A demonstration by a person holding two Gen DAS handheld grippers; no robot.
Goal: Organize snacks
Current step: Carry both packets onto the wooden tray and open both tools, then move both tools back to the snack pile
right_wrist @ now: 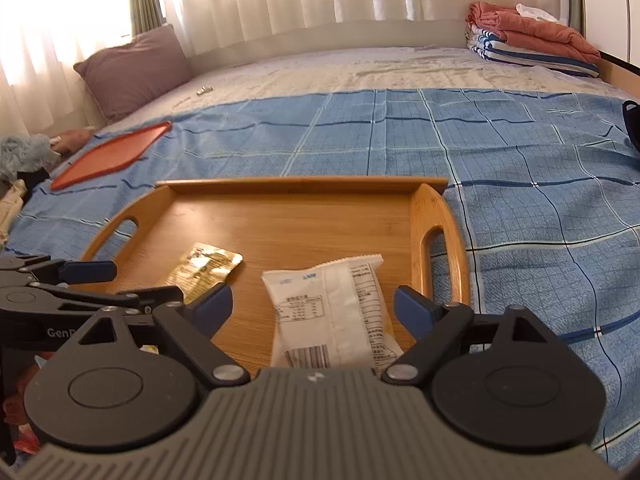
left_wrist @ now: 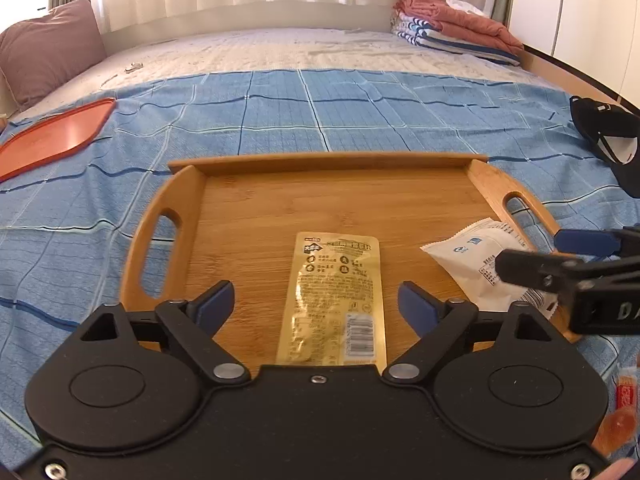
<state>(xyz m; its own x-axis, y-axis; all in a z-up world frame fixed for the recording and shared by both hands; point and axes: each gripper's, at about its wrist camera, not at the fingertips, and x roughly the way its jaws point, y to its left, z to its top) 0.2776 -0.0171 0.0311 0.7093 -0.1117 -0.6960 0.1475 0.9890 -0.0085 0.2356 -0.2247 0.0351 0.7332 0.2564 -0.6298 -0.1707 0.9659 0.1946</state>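
Observation:
A gold snack packet [left_wrist: 334, 298] lies flat on the wooden tray [left_wrist: 340, 196], between the spread fingers of my left gripper [left_wrist: 316, 306], which is open and clear of it. A white snack packet [right_wrist: 334, 312] lies on the tray's right side, between the wide fingers of my right gripper [right_wrist: 312, 308], also open. The pads touch neither packet. In the left wrist view the white packet [left_wrist: 476, 264] shows at the right, partly behind the right gripper [left_wrist: 552, 256]. In the right wrist view the gold packet [right_wrist: 204, 272] lies left of centre, beside the left gripper [right_wrist: 132, 280].
The tray [right_wrist: 288, 216] sits on a blue checked bedspread [right_wrist: 520, 200]. An orange lid [left_wrist: 52, 140] lies at the left, a black cap [left_wrist: 608, 144] at the right. A pillow [right_wrist: 132, 68] and folded laundry [right_wrist: 528, 36] are at the far side. More snack wrappers [left_wrist: 626, 412] show at the lower right.

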